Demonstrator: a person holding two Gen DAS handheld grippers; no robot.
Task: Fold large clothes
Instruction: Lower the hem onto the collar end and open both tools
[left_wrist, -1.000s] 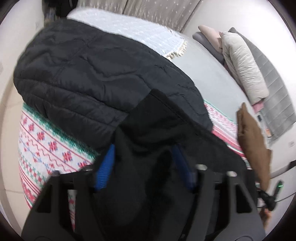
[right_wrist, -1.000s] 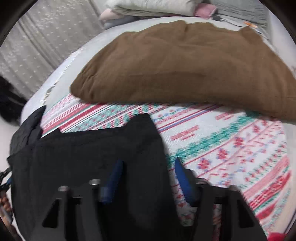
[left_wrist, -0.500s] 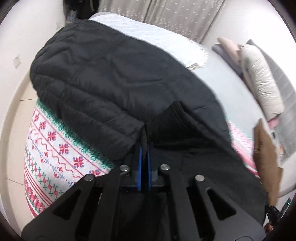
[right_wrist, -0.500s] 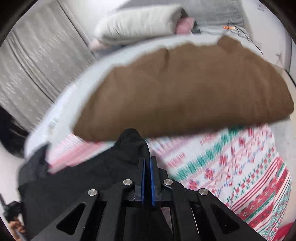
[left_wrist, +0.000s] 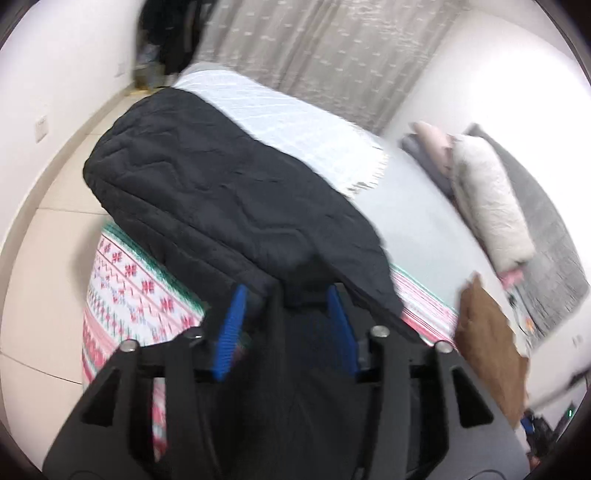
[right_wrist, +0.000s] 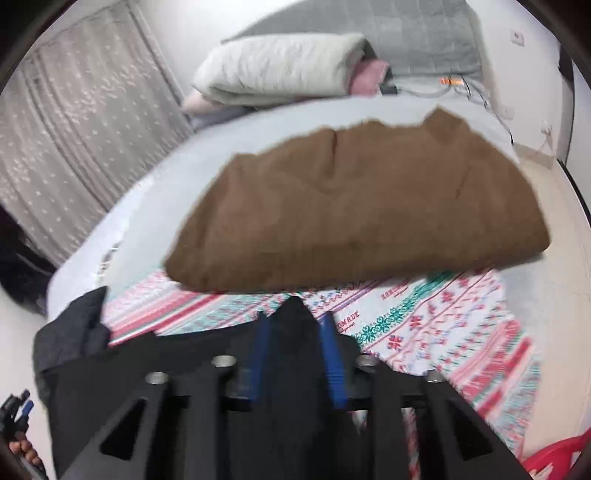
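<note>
A black garment (left_wrist: 295, 369) lies across the patterned bedspread (left_wrist: 125, 280) at the near edge of the bed. My left gripper (left_wrist: 286, 299) is open, its blue fingers (left_wrist: 231, 325) standing either side of one corner of the garment. My right gripper (right_wrist: 293, 328) is open too, with the other corner of the black garment (right_wrist: 291, 321) poking up between its blue fingers (right_wrist: 332, 365). Neither gripper pinches the cloth.
A black quilted jacket (left_wrist: 221, 199) lies just beyond the left gripper. A folded brown garment (right_wrist: 369, 218) lies beyond the right gripper. Pillows and folded bedding (right_wrist: 284, 70) sit at the bed's head. A white throw (left_wrist: 295, 129) and curtains (left_wrist: 332, 48) are behind.
Both grippers were shut on the black garment's corners half a second ago. Now both have opened and let the cloth go, and both views have drawn back a little.
</note>
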